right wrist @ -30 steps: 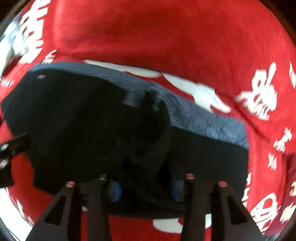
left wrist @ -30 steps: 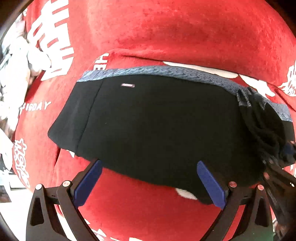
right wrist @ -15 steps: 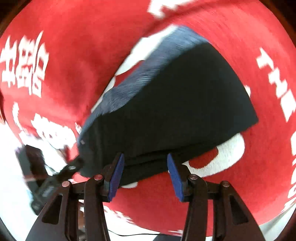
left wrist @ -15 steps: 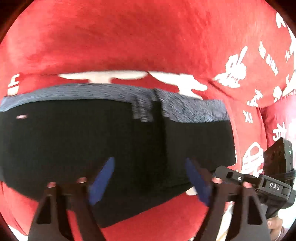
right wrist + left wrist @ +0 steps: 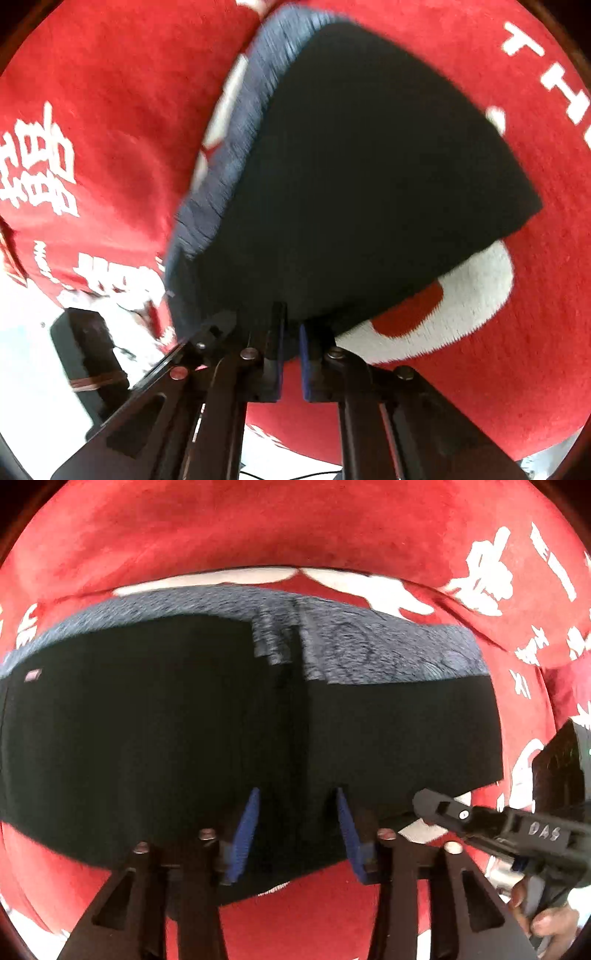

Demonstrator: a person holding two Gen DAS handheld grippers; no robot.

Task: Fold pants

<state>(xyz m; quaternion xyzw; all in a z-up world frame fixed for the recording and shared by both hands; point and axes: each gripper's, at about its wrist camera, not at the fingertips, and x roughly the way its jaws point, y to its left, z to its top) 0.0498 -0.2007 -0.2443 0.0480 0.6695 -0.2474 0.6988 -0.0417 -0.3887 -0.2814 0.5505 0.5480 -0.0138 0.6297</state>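
Black pants (image 5: pixel 184 731) with a blue-grey waistband (image 5: pixel 369 650) lie folded flat on a red blanket (image 5: pixel 258 528). My left gripper (image 5: pixel 295 812) has its blue pads partly closed around the pants' near edge at the middle. My right gripper (image 5: pixel 291 332) is shut on the near edge of the pants (image 5: pixel 351 184), close to the corner. The right gripper also shows at the lower right of the left wrist view (image 5: pixel 439 805), at the pants' right corner.
The red blanket (image 5: pixel 92 92) with white lettering covers the surface under the pants. A hand (image 5: pixel 546 923) holds the right gripper's handle. The blanket's edge and a bright white area (image 5: pixel 33 369) lie at the lower left of the right wrist view.
My left gripper moved right along the near edge and its jaws narrowed around the fabric. My right gripper swung to the right corner and closed on the pants' edge.
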